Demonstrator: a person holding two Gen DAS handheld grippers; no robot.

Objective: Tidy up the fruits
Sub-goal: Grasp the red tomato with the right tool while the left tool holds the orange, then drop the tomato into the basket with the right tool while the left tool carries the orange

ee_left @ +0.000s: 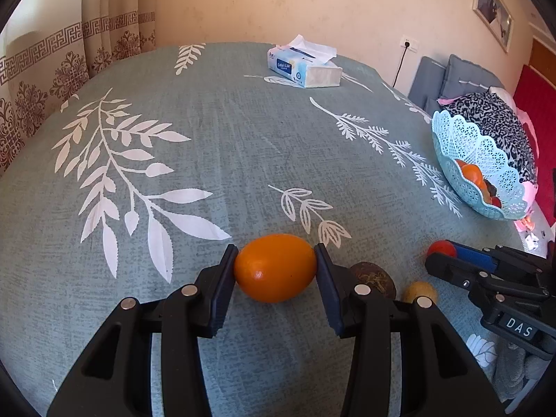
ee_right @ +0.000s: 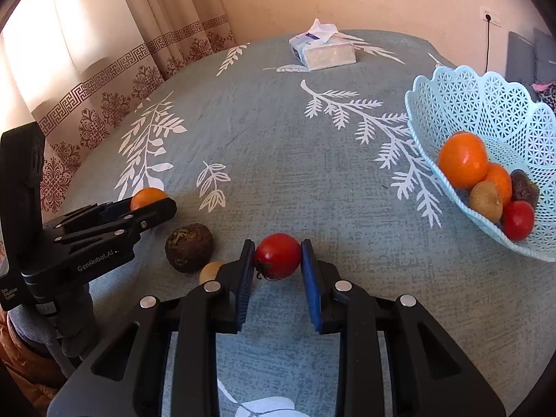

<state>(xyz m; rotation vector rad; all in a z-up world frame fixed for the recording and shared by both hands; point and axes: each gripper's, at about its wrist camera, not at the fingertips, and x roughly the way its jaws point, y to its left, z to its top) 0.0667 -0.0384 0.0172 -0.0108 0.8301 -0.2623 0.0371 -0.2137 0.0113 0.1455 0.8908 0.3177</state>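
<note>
Now we have the left gripper [ee_left: 275, 268] clamped on an orange [ee_left: 275, 267], the right gripper [ee_right: 278, 256] closed on a tomato [ee_right: 278, 255] (basket [ee_right: 451, 104] nearby, holding fruit).

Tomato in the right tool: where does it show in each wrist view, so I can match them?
Left wrist view: the tomato is at the right edge, low, half hidden behind the right tool.
Right wrist view: the tomato is at centre bottom, pressed between the right tool's pads.
Shared landmark: the brown fruit, just left of the tomato in both views.
</note>
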